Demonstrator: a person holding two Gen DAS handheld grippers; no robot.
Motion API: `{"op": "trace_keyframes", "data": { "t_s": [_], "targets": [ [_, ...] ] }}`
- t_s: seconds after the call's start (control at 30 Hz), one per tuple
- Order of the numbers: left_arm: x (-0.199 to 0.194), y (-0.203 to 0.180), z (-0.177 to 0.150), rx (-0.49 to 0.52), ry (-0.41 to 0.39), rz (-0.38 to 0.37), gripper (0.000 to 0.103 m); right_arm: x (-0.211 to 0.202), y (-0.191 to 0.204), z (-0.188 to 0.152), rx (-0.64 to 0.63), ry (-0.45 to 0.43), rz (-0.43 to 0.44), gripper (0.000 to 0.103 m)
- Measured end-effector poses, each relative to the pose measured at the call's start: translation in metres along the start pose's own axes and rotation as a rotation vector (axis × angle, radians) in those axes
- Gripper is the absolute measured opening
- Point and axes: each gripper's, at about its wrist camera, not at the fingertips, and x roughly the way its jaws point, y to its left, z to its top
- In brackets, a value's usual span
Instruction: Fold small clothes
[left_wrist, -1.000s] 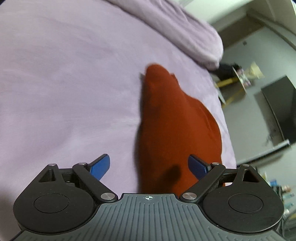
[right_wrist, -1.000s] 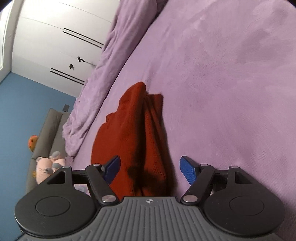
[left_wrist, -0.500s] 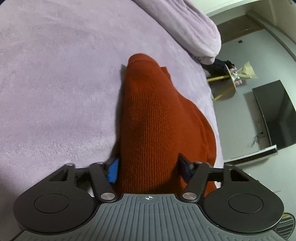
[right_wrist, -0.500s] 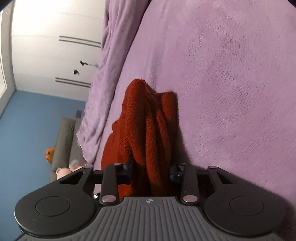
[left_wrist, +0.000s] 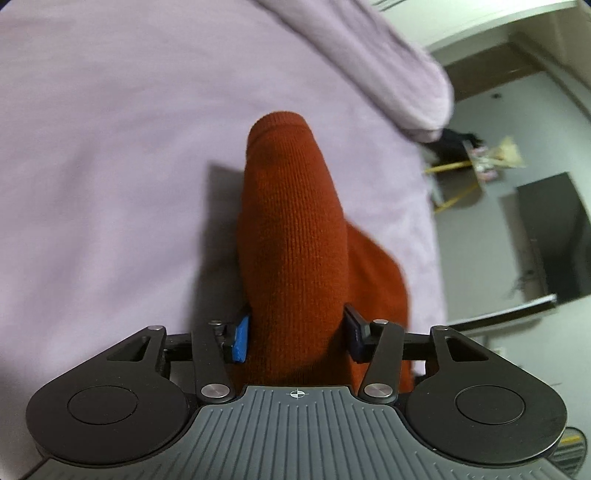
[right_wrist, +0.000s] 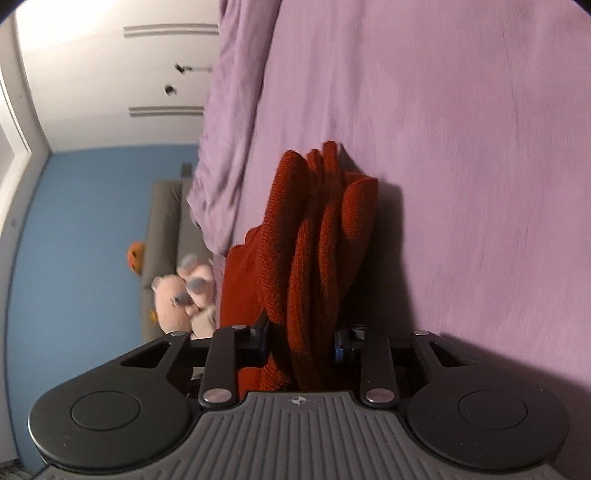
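Observation:
A rust-red knitted garment (left_wrist: 291, 236) lies on a lilac bed cover (left_wrist: 110, 147). My left gripper (left_wrist: 297, 338) is shut on one end of the garment, which bulges up between the blue pads and stretches away from me. My right gripper (right_wrist: 301, 341) is shut on another bunched end of the same garment (right_wrist: 314, 240), whose folds hang in ridges, lifted off the bed cover (right_wrist: 461, 147). The fingertips of both grippers are mostly hidden by the cloth.
A rolled lilac duvet (left_wrist: 369, 62) lies along the far side of the bed and also shows in the right wrist view (right_wrist: 236, 92). Past the bed edge are a dark TV (left_wrist: 554, 236), a grey sofa with plush toys (right_wrist: 184, 291) and a white wardrobe (right_wrist: 110, 74).
Both grippers went from open beside the garment to shut on it. They have since lifted the gripped ends off the bed, and the views have tilted.

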Motion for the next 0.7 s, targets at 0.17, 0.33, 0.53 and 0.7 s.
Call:
{"op": "trace_keyframes", "data": {
  "t_s": [0.17,0.33,0.53,0.7],
  "targets": [
    [-0.024,0.001,-0.004,0.060,-0.051,0.133,0.052,-0.016,0.037,-0.004,-0.089,-0.112,-0.262,0.046],
    [-0.013,-0.037,0.012,0.129,-0.170,0.186,0.059,0.007,0.114,-0.008,-0.330,-0.239,-0.377,0.030],
    [0.058,-0.063,0.036,0.229,-0.236,0.451,0.068,0.110,0.143,0.006,-0.493,-0.163,-0.592,0.012],
    [0.098,-0.045,0.052,0.174,-0.189,0.486,0.086,0.133,0.112,0.019,-0.531,-0.200,-0.753,0.001]
  ]
}}
